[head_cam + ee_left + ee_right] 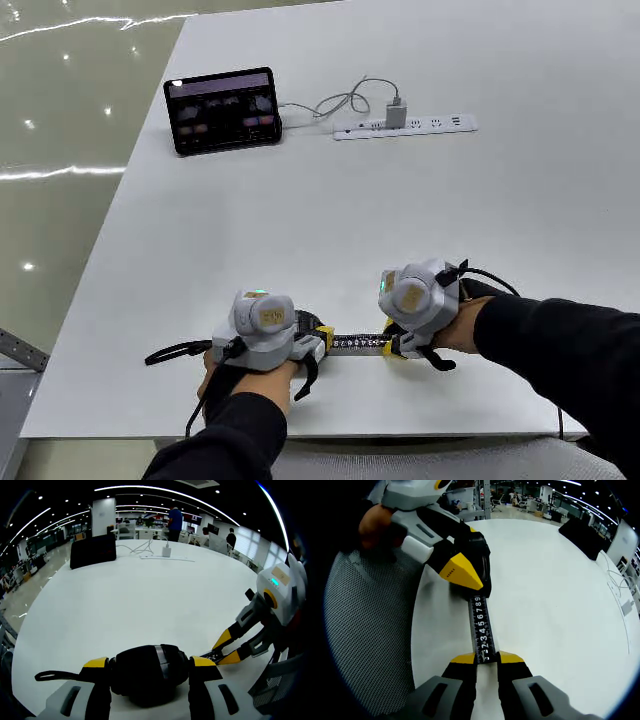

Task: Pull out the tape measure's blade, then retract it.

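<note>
So the left gripper (149, 663) has its jaws clamped on either side of the black tape measure case (147, 677), which sits on the white table (400, 200) near the front edge. The blade (480, 625) is partly out and runs flat across to the right gripper (487, 658). Its jaws are pinched on the tip, probably right at the hook, but that's hard to tell. A tablet (222, 109) and a power strip (405, 126) sit well back.
</note>
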A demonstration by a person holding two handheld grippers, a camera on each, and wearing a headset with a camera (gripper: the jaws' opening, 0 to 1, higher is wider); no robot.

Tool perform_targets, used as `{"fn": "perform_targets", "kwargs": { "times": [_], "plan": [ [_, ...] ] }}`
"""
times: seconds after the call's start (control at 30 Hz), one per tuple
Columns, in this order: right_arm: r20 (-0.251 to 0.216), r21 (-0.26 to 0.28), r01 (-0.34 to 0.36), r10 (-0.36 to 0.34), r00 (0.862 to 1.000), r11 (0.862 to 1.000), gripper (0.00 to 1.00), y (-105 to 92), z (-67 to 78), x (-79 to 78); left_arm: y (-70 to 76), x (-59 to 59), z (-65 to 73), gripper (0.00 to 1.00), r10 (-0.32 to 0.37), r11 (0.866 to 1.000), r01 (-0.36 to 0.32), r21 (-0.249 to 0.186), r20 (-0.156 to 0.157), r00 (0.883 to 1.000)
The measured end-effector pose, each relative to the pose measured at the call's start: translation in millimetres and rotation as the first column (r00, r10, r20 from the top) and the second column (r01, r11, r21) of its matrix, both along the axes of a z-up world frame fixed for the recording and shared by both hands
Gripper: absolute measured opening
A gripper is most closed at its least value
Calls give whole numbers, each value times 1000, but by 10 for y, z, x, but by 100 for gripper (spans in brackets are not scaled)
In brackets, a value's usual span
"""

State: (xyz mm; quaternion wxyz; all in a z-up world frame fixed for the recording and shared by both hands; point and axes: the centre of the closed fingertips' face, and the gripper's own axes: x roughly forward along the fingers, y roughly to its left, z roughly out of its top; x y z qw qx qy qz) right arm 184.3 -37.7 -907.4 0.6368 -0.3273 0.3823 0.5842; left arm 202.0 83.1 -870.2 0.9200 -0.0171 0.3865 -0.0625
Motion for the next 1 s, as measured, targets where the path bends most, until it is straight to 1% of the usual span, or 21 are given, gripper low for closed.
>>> {"fn": "perform_targets", "kwargs": {
  "times": [0.07,0.3,0.47,1.0],
  "plan": [
    [-6,1,7,-7,1000,1000,11,9,-1,0,-1,-2,2,58,-1,1000,1,-1,0,1000],
    [3,13,3,-3,1000,1000,11,64,-3,-6,1,-6,3,58,-3,1000,3,-2,-2,1000],
    [1,23,5,-5,1000,1000,11,106,-4,-5,1,-4,6,58,-4,1000,4,-3,-2,1000],
    [-5,43,11,-11,1000,999,11,175,12,-17,13,3,-7,58,-3,1000,3,-6,-4,1000]
  ]
}}
